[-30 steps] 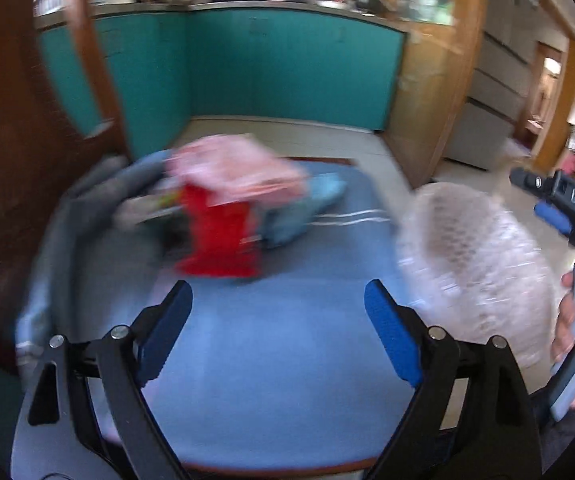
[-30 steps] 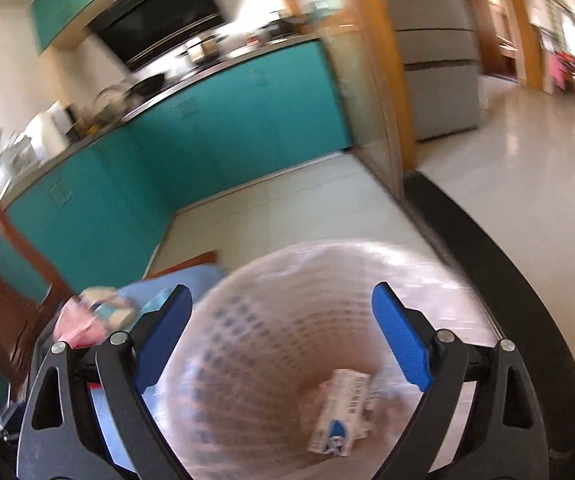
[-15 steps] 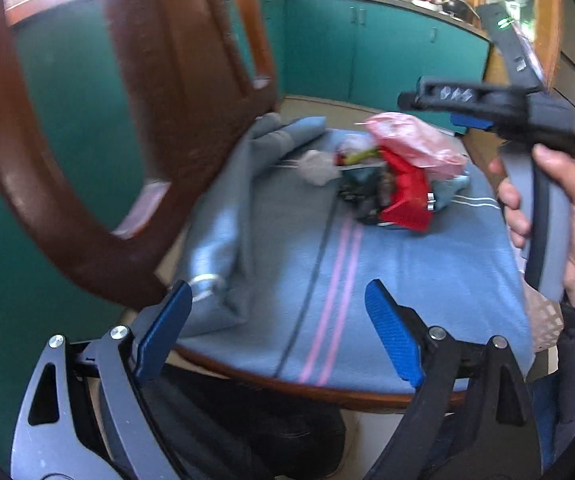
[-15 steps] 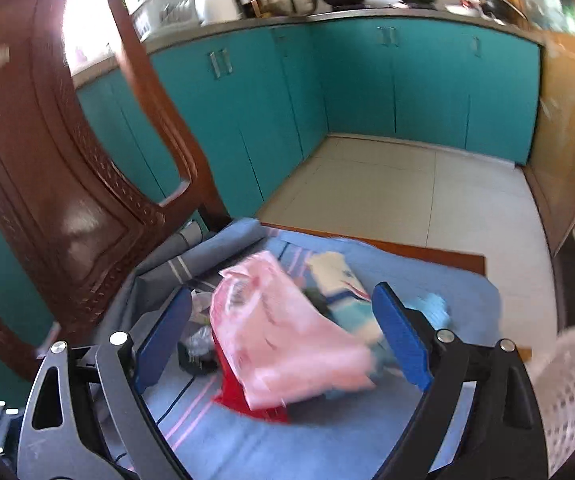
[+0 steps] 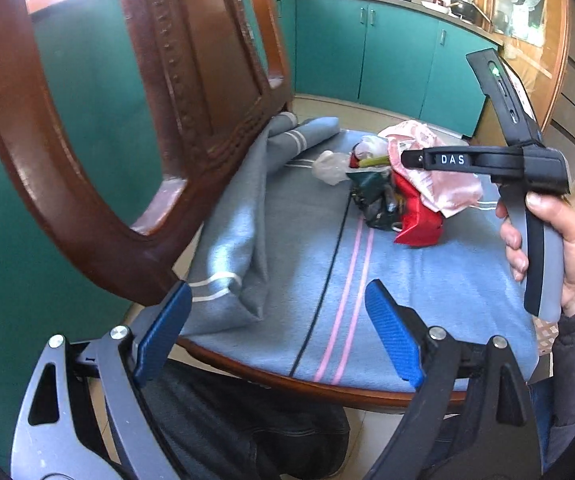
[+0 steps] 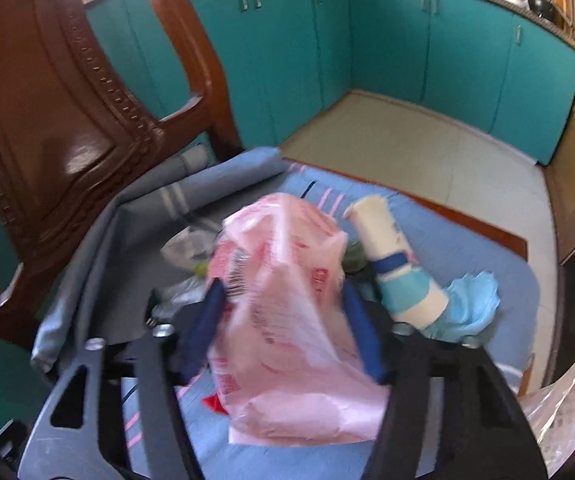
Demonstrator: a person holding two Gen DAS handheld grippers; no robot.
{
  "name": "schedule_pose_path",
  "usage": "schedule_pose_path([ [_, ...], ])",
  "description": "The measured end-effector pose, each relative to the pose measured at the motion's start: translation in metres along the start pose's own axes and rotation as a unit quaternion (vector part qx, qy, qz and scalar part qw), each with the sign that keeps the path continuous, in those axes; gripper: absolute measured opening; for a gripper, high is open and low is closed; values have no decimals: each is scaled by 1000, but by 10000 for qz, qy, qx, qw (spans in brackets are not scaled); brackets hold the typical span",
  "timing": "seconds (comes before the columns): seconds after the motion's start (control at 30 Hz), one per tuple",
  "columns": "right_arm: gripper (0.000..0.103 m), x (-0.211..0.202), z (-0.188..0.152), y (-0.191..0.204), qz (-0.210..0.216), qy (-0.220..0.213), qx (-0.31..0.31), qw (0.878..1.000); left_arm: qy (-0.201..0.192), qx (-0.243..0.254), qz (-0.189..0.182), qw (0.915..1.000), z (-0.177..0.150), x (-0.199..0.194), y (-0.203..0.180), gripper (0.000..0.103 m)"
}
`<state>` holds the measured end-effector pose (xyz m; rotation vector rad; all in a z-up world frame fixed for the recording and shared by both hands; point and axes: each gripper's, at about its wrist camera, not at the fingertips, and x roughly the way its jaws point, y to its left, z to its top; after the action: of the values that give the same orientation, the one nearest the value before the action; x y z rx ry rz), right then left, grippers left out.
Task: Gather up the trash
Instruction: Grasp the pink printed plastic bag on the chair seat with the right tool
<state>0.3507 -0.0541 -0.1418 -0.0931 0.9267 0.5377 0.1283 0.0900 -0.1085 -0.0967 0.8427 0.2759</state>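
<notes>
A heap of trash lies on a chair seat covered by a blue blanket (image 5: 295,272): a pink plastic bag (image 6: 283,304), a red wrapper (image 5: 419,216), a dark green wrapper (image 5: 371,200), a clear plastic scrap (image 5: 329,164), a white and blue paper cup (image 6: 395,268) and a blue tissue (image 6: 467,300). My right gripper (image 6: 283,332) is low over the heap with its blue fingers on both sides of the pink bag, narrowed around it. My left gripper (image 5: 275,340) is open and empty at the seat's near edge.
The carved wooden chair back (image 5: 87,120) rises at the left. A bin lined with clear plastic (image 6: 567,408) shows at the right edge of the right wrist view. Teal cabinets (image 5: 387,56) and a tiled floor (image 6: 427,148) lie behind.
My right gripper swung from above the bin to the heap, came down over the pink bag and narrowed its fingers around it. My left gripper drew back toward the seat's near edge.
</notes>
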Motion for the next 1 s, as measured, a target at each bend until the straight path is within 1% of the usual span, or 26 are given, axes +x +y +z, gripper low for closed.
schedule_pose_path([
  [0.13,47,-5,-12,1,261,120,18,9996,16,31,-73,10000,-1,-1,-6,88],
  [0.2,45,-9,-22,2,382,181,16,9991,35,41,-83,10000,-2,0,-8,88],
  [0.27,45,-14,-28,5,384,195,-29,9991,71,37,-91,9999,-4,1,-10,88],
  [0.4,44,-24,-44,8,563,266,-45,9980,112,44,-90,9999,-7,2,-11,88],
  [0.47,44,-25,-51,10,544,316,-80,9980,132,43,-83,9999,-8,3,-12,89],
  [0.6,44,-28,-68,12,282,424,-227,9984,184,73,-102,9998,-11,5,-16,89],
  [0.67,44,-30,-72,12,222,408,-253,9986,201,101,-125,9997,-12,5,-19,89],
  [0.77,50,-33,-76,9,221,398,-258,9986,205,146,-128,9996,-12,5,-24,89],
  [0.9,66,-33,-79,11,142,358,-299,9988,192,124,-93,9997,-13,4,-23,90],
  [0.93,69,-32,-79,12,77,356,-339,9988,195,108,-82,9997,-13,4,-22,90],
  [0.97,74,-31,-79,13,3,355,-375,9987,204,86,-67,9997,-13,4,-20,90],
  [1.0,77,-31,-81,14,-42,352,-401,9986,211,70,-57,9997,-14,4,-19,90],
])
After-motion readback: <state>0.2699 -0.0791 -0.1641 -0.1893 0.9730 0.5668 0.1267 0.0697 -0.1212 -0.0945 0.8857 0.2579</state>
